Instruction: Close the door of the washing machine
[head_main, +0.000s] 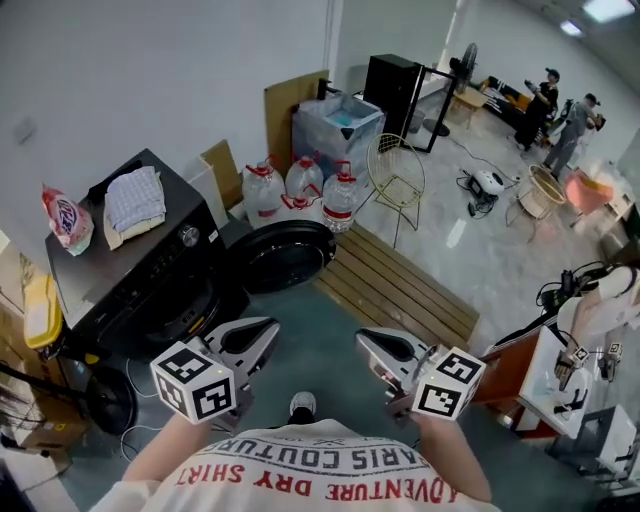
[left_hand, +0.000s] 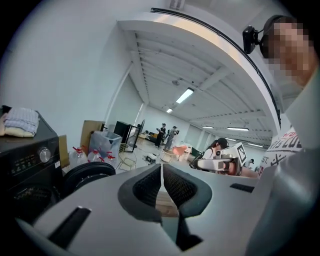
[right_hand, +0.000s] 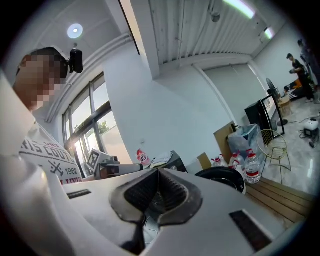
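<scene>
The black front-loading washing machine (head_main: 150, 250) stands at the left, and its round door (head_main: 280, 255) hangs swung open toward the right. Both grippers are held low in front of the person, well short of the door. My left gripper (head_main: 262, 330) is shut with nothing in it, pointing toward the machine's lower front. My right gripper (head_main: 368, 342) is shut and empty too, over the grey floor. In the left gripper view the closed jaws (left_hand: 161, 167) sit right of the machine (left_hand: 25, 165) and door (left_hand: 87, 175). The right gripper view shows its closed jaws (right_hand: 158, 172) left of the door (right_hand: 222, 176).
A folded towel (head_main: 135, 200) and a pink bag (head_main: 65, 220) lie on the machine's top. Water jugs (head_main: 300, 190), a clear bin (head_main: 340, 125) and a wire chair (head_main: 397, 180) stand behind the door. A slatted wooden platform (head_main: 400, 285) lies to the right. People (head_main: 560, 115) stand far off.
</scene>
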